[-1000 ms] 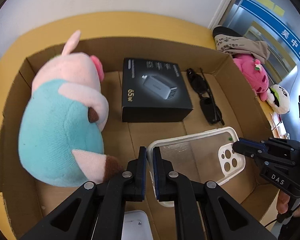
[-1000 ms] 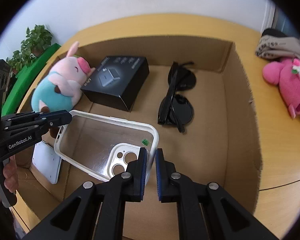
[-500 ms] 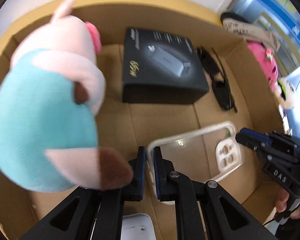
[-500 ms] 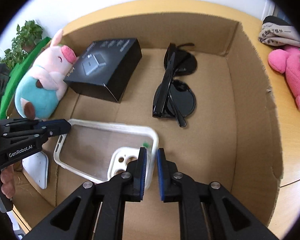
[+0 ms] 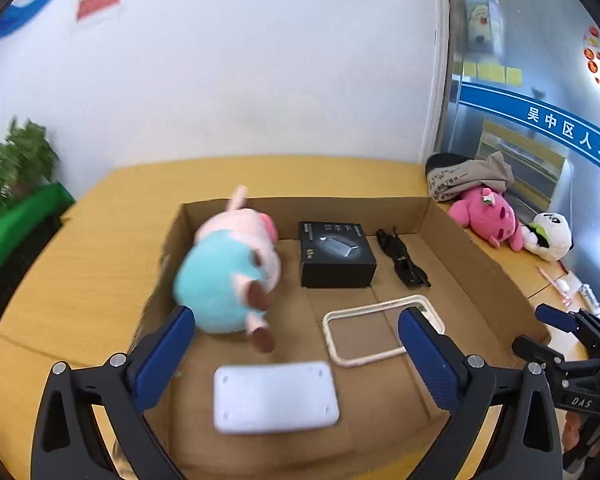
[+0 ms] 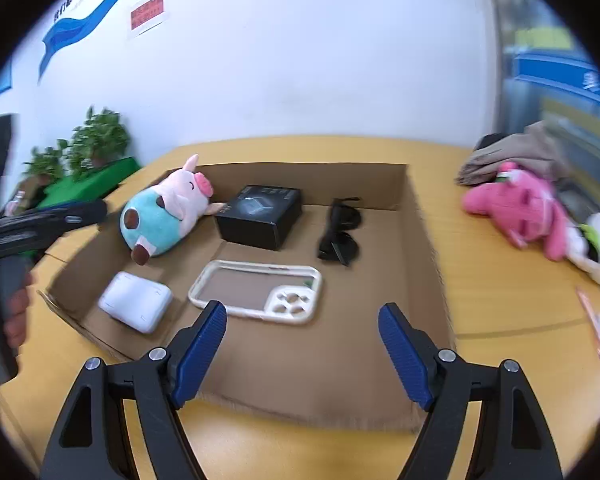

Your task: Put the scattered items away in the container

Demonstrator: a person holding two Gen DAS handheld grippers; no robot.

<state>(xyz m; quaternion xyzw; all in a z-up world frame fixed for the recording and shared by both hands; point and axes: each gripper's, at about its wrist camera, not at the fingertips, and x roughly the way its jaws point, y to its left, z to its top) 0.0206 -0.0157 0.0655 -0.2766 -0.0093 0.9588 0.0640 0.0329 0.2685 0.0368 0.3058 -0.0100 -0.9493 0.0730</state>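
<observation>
The clear phone case (image 5: pixel 366 332) with a white rim lies flat on the floor of the cardboard box (image 5: pixel 480 268), free of both grippers. My left gripper (image 5: pixel 294 320) hangs above the box's near end, its jaws opening wide with nothing between them. In the right wrist view, my right gripper (image 6: pixel 302 312) is also opening and holds nothing, just short of the phone case (image 6: pixel 256 292). Inside the box (image 6: pixel 420 240) also lie a pig plush (image 6: pixel 164 220), a black charger box (image 6: pixel 260 216), sunglasses (image 6: pixel 340 232) and a white pad (image 6: pixel 134 306).
On the yellow table to the right of the box lie a pink plush (image 6: pixel 524 208), a panda plush (image 5: pixel 550 234), a folded cloth (image 5: pixel 468 176) and a small pen-like item (image 6: pixel 592 320). Green plants (image 6: pixel 96 140) stand at the far left by the wall.
Both grippers let go of the phone case, which now rests on the box floor. Both opened wide, pulled back and rose, so the whole box and wall came into view.
</observation>
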